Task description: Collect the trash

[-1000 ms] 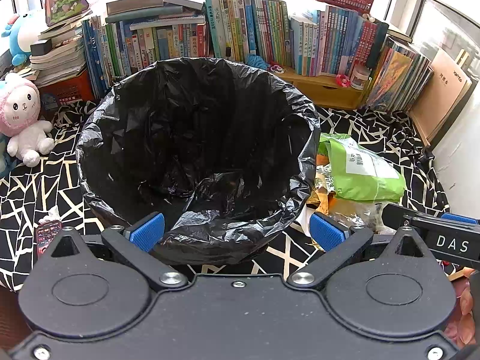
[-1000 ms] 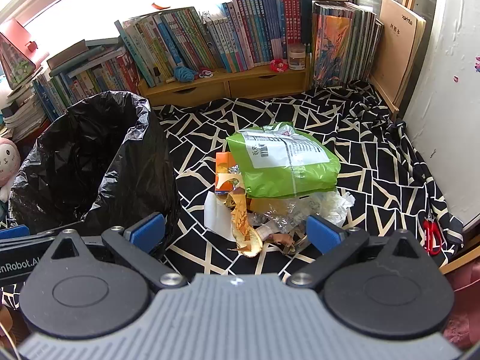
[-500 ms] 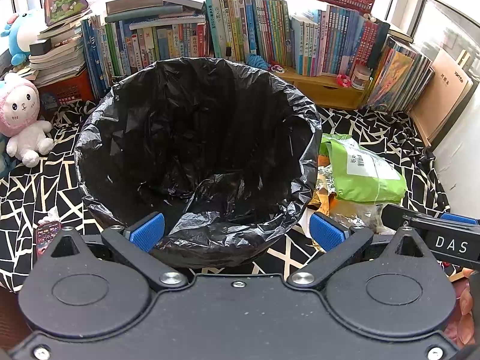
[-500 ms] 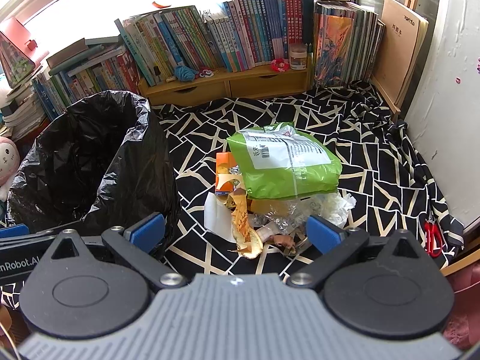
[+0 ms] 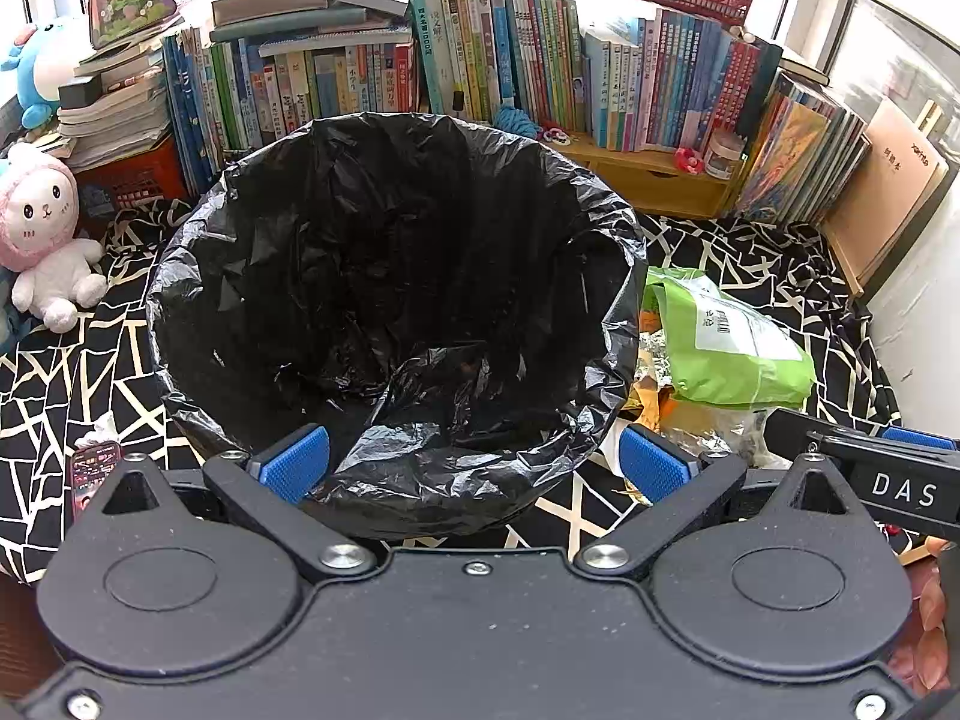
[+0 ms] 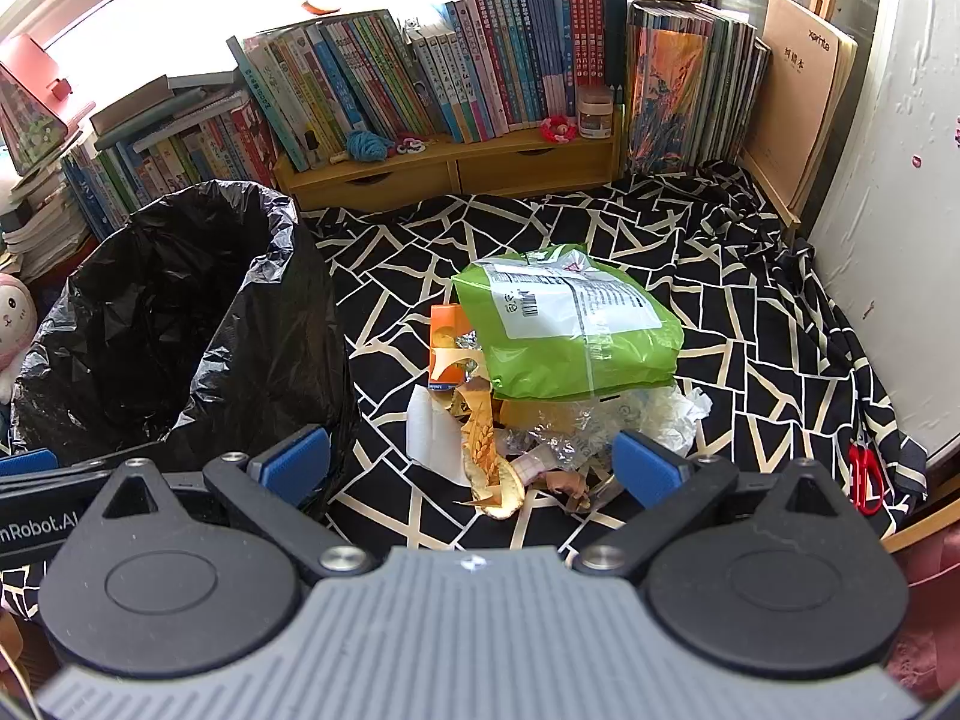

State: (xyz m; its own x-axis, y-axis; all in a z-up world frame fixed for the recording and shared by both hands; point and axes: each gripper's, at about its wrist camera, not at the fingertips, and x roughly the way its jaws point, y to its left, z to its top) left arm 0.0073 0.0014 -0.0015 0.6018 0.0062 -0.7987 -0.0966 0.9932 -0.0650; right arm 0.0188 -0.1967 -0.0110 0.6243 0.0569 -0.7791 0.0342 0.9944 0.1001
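A bin lined with a black bag point(image 5: 390, 312) fills the middle of the left wrist view, and my left gripper point(image 5: 471, 468) stands open at its near rim, holding nothing. In the right wrist view the same bin point(image 6: 180, 330) stands at the left. Right of it lies a trash pile: a green plastic pouch point(image 6: 564, 324) with a white label, an orange carton point(image 6: 447, 348), white paper point(image 6: 429, 429), clear crumpled wrap point(image 6: 606, 414) and a yellow peel point(image 6: 492, 474). My right gripper point(image 6: 471, 468) is open just in front of the pile, empty. The green pouch point(image 5: 726, 342) also shows beside the bin.
A black-and-white patterned cloth point(image 6: 750, 330) covers the surface. Rows of books point(image 6: 480, 78) on a wooden shelf line the back. Plush toys point(image 5: 45, 234) sit at the left, red scissors point(image 6: 864, 474) at the right edge, a wall point(image 6: 900, 150) on the right.
Both views have shifted only slightly; the right gripper has eased a little closer to the trash pile. Both grippers remain open and empty.
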